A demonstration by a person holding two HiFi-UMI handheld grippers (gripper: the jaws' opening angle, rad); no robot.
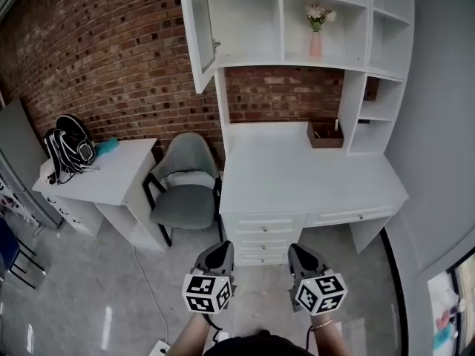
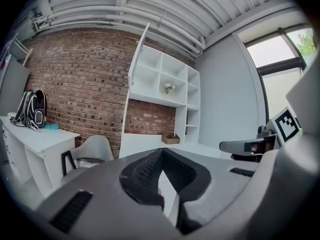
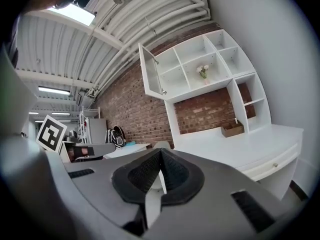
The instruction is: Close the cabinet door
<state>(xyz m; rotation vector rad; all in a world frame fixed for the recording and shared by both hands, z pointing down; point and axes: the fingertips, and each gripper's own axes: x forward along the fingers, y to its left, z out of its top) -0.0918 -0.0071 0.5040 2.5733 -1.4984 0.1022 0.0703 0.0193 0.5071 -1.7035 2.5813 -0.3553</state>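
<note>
Cabinet door (image 1: 197, 28), a tall white frame round a glass pane, stood open at the top left of the white shelf unit (image 1: 356, 80). It was hinged on that unit's left edge and swung out from the red brick wall (image 1: 111, 58) toward you. Its long axis ran upright, and its free edge faced out into the room, above the left edge of the white desk (image 1: 297, 176). Only one door showed, and the compartment it belonged to lay uncovered.

The one grey chair (image 1: 182, 191) sat much lower, just beside the desk and beneath the door. Further left, one smaller white side desk (image 1: 119, 176) carried one black backpack (image 1: 68, 150). One pink vase (image 1: 316, 43) with flowers stood in the shelf unit. One brown wooden box (image 1: 325, 136) rested on the desk against the unit's right upright.

You held two claws low over the grey floor (image 1: 89, 295), short of the desk and well below the door. Your left claw (image 1: 221, 247) was clenched on nothing. Your right claw (image 1: 297, 249) was clenched likewise, with nothing between its jaws. Both pointed roughly level toward the desk.
</note>
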